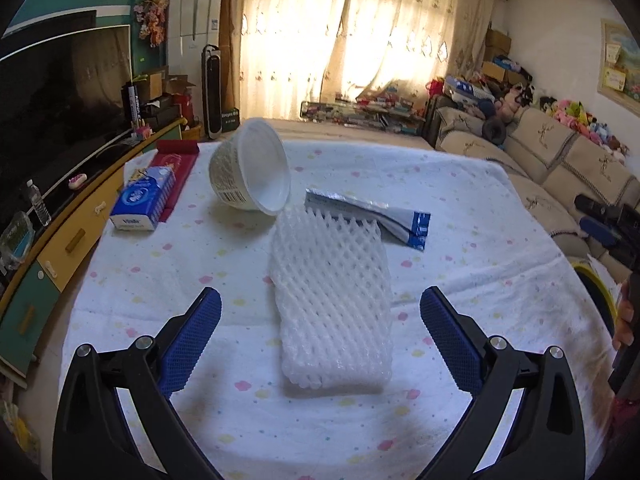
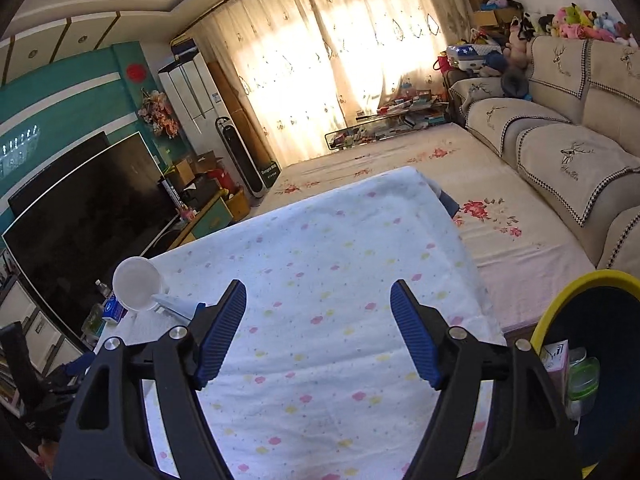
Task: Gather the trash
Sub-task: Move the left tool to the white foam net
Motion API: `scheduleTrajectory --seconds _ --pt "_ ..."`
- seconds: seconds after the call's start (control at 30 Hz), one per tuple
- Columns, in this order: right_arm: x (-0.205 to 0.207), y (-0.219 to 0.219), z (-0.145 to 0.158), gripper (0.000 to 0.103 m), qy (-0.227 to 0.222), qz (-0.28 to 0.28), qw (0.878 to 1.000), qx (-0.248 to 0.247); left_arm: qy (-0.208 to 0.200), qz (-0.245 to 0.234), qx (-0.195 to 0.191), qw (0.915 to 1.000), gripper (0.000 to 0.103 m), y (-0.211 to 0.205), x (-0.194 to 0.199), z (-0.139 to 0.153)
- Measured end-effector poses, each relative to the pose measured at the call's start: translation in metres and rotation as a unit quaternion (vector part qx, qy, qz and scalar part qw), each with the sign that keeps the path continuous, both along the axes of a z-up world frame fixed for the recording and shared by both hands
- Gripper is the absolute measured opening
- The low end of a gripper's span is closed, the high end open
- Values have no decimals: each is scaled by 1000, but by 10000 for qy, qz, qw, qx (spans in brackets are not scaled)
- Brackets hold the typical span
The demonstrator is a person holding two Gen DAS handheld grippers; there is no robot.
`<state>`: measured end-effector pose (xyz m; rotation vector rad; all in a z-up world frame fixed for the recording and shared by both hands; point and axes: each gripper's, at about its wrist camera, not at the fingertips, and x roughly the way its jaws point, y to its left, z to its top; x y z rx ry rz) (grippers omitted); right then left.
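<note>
Foam net (image 1: 332, 304) flat on bench (image 1: 480, 208), between wide-apart left tool (image 1: 320, 320) fingers, untouched; tipped cup (image 1: 250, 168), wrapper (image 1: 384, 216) beyond net. Right tool (image 2: 318, 312) apart, empty.

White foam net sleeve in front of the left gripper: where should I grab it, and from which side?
Take the foam net sleeve across its near end, coming from above and in front with the open left gripper. It lies flat, lengthwise away from the camera, and looks narrower than the jaw gap. Its far end touches the tipped cup and overlaps the wrapper.
</note>
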<state>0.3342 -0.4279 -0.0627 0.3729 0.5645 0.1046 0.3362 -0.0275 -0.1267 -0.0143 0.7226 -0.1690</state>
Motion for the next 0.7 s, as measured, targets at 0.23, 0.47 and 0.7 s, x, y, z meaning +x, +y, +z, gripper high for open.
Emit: scheduleTrajectory --seconds 0.23,0.47,0.7 --pt "-7 -5 -3 74 -64 103 9997 212 656 0 483 9967 98 -25 27 -22" --pt "-12 -6 -2 75 -115 162 9995 239 1010 113 755 9920 98 -38 59 -29" --pt "-11 -6 -3 75 -87 178 9994 292 1117 127 671 9914 75 -48 70 -28"
